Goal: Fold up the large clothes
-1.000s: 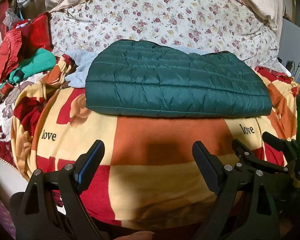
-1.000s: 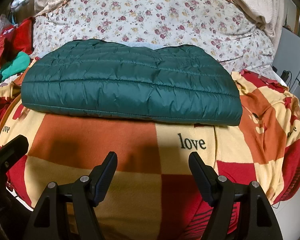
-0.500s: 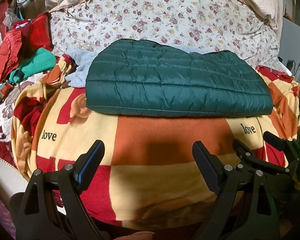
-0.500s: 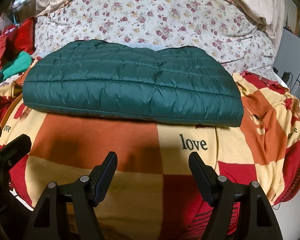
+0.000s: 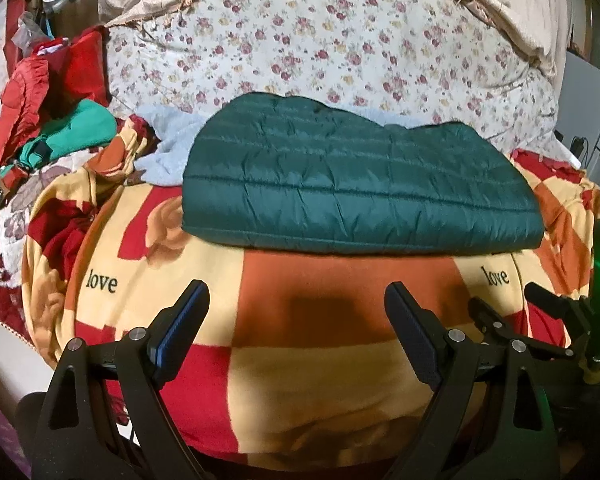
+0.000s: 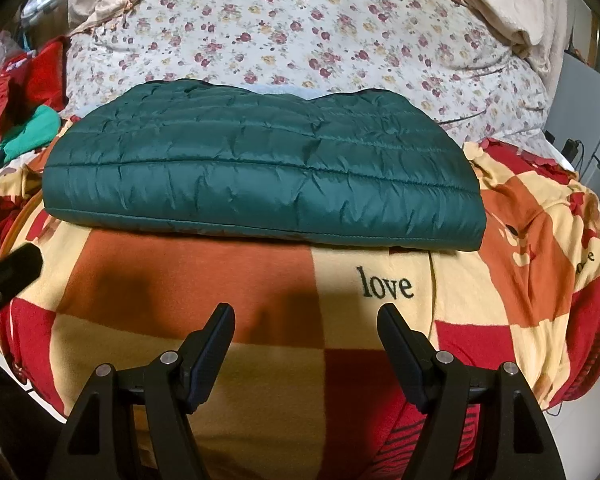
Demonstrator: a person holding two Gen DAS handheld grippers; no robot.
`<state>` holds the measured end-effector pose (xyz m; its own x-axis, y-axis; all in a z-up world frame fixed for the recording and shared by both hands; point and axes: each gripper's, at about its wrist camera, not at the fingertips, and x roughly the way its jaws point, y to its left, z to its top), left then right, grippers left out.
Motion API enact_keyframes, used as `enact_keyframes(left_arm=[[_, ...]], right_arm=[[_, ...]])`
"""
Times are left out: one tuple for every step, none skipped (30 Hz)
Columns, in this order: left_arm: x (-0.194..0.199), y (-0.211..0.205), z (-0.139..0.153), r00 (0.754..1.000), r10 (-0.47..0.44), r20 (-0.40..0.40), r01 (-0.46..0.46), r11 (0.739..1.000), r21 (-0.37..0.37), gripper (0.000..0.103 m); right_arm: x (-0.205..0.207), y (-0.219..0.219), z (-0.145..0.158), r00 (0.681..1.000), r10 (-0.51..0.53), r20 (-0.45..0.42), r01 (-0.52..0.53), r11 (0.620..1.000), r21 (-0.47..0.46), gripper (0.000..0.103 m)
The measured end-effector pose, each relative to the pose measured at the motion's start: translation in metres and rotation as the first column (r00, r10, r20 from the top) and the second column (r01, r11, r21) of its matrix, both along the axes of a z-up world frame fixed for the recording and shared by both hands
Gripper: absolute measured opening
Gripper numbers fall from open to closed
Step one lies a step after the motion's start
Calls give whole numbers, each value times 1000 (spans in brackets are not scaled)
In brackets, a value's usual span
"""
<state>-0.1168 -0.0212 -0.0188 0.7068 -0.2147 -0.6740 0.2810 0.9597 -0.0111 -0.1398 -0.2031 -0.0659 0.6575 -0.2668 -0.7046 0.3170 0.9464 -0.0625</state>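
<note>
The green jacket [image 6: 260, 168] lies folded across the middle of the blanket [image 6: 204, 280], back from its near edge; folding appears complete. Left gripper [image 5: 296, 332] and right gripper [image 6: 306, 348] hang released, empty, above the near edge; the next move calls for another garment.

Both wrist views downward, sharing jacket [image 5: 356, 188]

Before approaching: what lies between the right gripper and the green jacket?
Only bare checkered blanket, shown in the right wrist view, separates right gripper from green quilted jacket.
</note>
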Motion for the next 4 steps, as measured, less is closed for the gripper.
enact_keyframes(left_arm=[[0,1,0,1000,1,1,-1,1000,1,89],[0,1,1,1000,3,0,-3,1000,4,89],[1,1,1,1000,5,0,-5,1000,7,89],[2,1,1,1000,8,-1,-8,1000,8,89]], right_arm=[[0,0,0,1000,-1,0,1,1000,0,71],[0,-1,1,1000,-1,0,1,1000,0,71],[0,-1,1,1000,-2,1,2,1000,-1,71],[0,-1,1,1000,-2,2,2,1000,-1,71]])
